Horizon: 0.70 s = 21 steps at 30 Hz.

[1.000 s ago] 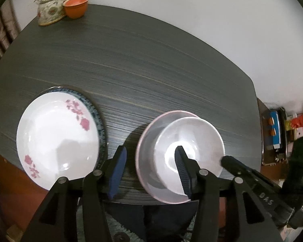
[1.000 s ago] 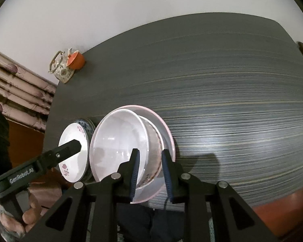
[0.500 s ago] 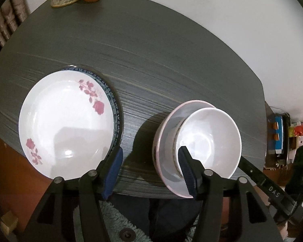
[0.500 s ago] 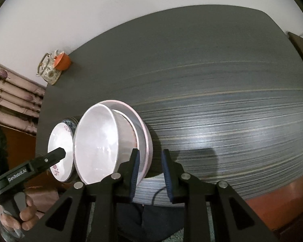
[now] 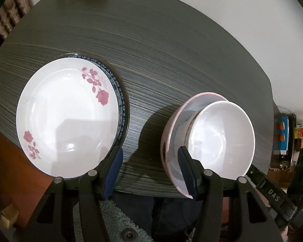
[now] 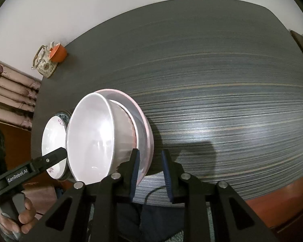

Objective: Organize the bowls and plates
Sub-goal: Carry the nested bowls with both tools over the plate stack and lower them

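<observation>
Left gripper [image 5: 150, 170]: blue-padded fingers spread wide apart with nothing between them, hovering at the near edge of the table; in the right wrist view it shows from the side, low on the left, its handle in the person's hand [image 6: 14, 220].

Right gripper [image 6: 150, 173]: fingers a little apart; the near rim of the pink-rimmed bowl runs into the gap beside the left pad, but whether the pads press on it I cannot tell.

White bowl [image 5: 221, 139]: nested inside the pink-rimmed bowl [image 5: 171, 147] and tipped with it — both lean toward the left gripper's right side, just beyond its right finger.

Same pair from the right wrist: white bowl [image 6: 91, 137] sits ahead and left of the right gripper, with the pink-rimmed bowl [image 6: 143, 129] behind it, its lower edge down by the left finger.

Rose plate [image 5: 67, 117]: white with pink flowers, lying on a blue-patterned plate [image 5: 122, 104] whose rim peeks out on the far right; the stack is ahead and left of the left gripper, its near edge just beside the left finger.

Table [image 6: 222, 84]: dark, streaked wood grain — bare surface stretches ahead and right of the right gripper.

Far corner: a floral teapot [image 6: 44, 64] touching an orange cup [image 6: 58, 53], well apart from both grippers.
</observation>
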Tool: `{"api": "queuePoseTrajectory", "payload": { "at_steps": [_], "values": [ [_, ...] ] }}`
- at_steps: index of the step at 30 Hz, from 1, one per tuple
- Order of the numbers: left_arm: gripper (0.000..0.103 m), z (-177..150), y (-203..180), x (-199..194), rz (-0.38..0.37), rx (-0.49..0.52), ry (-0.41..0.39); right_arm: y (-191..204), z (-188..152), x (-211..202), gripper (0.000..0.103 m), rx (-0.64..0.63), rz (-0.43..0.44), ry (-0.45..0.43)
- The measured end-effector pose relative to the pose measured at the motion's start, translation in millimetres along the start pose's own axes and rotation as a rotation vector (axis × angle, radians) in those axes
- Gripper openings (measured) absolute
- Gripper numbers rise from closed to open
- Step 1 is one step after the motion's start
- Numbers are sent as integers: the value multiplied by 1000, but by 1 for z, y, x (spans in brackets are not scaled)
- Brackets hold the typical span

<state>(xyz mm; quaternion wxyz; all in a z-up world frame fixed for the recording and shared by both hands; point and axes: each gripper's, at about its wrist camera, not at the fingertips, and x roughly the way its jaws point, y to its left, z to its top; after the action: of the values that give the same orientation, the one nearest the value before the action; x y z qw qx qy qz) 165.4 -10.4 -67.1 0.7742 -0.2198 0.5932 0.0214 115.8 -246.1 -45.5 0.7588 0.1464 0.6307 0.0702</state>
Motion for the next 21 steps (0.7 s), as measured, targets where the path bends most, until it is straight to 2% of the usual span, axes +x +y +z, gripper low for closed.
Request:
{"api": "queuePoseTrajectory", "payload": {
  "at_steps": [21],
  "values": [
    [33,5,-5,32,-1,-6,63,5,6,21,19,-6,-33,21]
  ]
}}
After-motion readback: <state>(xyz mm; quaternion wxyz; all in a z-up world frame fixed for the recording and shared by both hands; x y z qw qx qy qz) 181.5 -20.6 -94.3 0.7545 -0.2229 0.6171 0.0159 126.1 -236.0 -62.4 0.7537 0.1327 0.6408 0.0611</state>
